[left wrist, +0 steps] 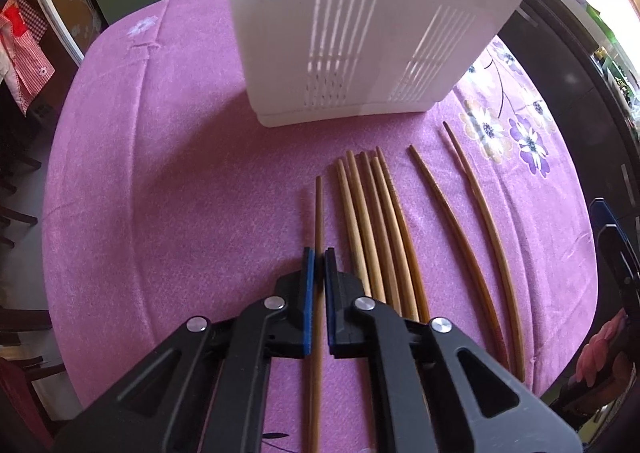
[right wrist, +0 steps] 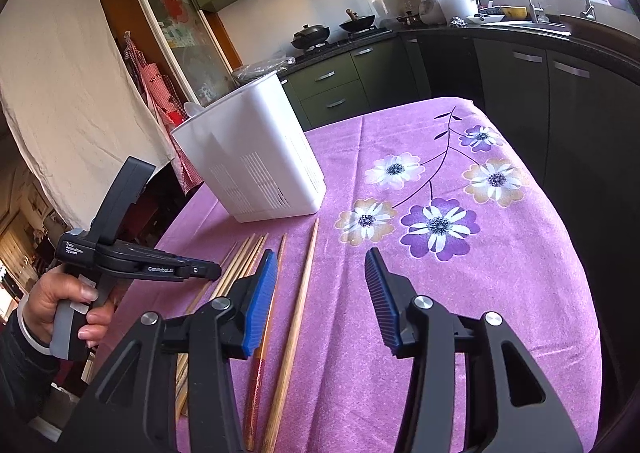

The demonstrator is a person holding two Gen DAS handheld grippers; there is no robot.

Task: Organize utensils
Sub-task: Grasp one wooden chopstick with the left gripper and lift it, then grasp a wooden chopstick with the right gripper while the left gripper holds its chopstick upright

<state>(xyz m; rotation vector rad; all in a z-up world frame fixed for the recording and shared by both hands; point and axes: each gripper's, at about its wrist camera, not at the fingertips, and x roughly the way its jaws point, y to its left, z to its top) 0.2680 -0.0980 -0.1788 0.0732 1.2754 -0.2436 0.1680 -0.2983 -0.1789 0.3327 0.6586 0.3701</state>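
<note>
One chopstick (left wrist: 319, 213) lies between the blue pads of the left hand-held gripper (left wrist: 319, 253), which is clamped on it; its near end runs under the frame and is cut off. Just right of that gripper lies a bundle of chopsticks (left wrist: 372, 213), their lower ends hidden by it. Ahead stands the white holder (left wrist: 360, 33), its rim out of frame. The right hand-held gripper (right wrist: 320, 265) hangs spread and empty above the purple worktop (right wrist: 460, 313).

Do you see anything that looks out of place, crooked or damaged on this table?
Nothing looks damaged or spilled. The chopsticks lie loose on the purple tablecloth, not in the white holder. One chopstick lies apart at the left, clamped by the left gripper.
</note>
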